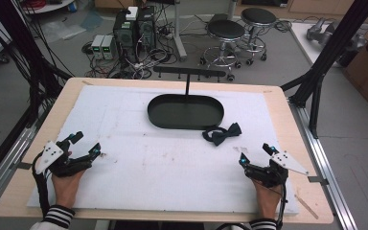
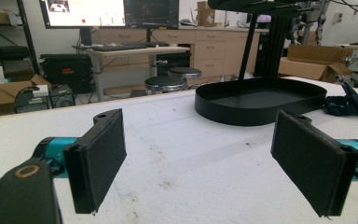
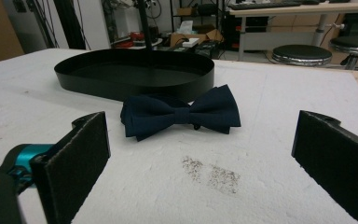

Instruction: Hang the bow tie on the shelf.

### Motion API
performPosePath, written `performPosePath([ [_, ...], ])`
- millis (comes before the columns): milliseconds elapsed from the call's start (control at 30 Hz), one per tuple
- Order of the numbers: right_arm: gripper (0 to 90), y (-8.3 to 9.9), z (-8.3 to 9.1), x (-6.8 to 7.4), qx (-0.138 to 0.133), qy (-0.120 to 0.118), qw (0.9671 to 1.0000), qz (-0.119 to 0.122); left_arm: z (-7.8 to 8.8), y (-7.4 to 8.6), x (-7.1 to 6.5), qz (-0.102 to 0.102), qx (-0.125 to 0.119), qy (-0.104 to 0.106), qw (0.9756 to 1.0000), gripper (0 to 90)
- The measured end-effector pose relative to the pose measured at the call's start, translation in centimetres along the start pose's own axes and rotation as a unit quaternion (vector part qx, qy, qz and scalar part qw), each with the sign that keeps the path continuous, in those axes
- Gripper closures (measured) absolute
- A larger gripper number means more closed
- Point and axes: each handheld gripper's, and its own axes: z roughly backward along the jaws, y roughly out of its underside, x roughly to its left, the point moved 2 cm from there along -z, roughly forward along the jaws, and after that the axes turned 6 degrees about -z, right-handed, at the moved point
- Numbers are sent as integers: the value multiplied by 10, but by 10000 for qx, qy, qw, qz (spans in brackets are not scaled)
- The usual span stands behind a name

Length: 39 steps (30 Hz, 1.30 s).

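Note:
A dark navy bow tie (image 1: 222, 133) (image 3: 182, 113) (image 2: 347, 103) lies flat on the white mat, just right of and in front of a black oval tray (image 1: 186, 111) (image 3: 135, 71) (image 2: 261, 99) that carries an upright post with a crossbar (image 1: 189, 73). My right gripper (image 1: 256, 153) (image 3: 200, 154) rests low on the mat at the front right, open, with nothing between its pads; the bow tie lies a short way ahead of it. At the front left my left gripper (image 1: 87, 143) (image 2: 200, 158) is open and empty, pointing toward the tray.
The white foam mat (image 1: 139, 167) covers a wooden table (image 1: 9, 196). A dirty smudge (image 3: 212, 173) marks the mat in front of the right gripper. Beyond the table stand stools (image 1: 226, 31), computers and cables on the floor. Black frame posts flank the table sides.

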Motion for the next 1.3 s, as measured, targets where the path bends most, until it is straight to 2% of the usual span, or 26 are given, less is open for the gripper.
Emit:
performPosePath([
  [300,31,0,-1,3,16,-54,9997,226,-2,0,-1,-24,56,-17,10000,177],
  [833,31,0,-1,2,32,-122,9997,211,-2,0,-1,-40,82,-47,9999,173],
  [933,31,-1,-2,2,131,-196,9996,178,-2,0,0,7,92,-70,9999,174],
  [1000,31,-2,-3,1,255,-107,9991,335,-2,0,0,-12,92,-67,9999,174],
  [1067,31,-5,-4,0,271,-105,9991,298,-2,0,0,-15,78,-74,9999,173],
  [1167,31,-14,-7,-1,320,-110,9992,235,-2,0,-1,-46,81,-66,9999,173],
  [1267,31,-20,-10,0,378,-79,9987,319,-2,0,-1,-47,80,-64,9999,173],
  [1300,32,-29,-14,0,545,29,9977,410,-2,0,-1,-47,80,-65,9999,173],
])
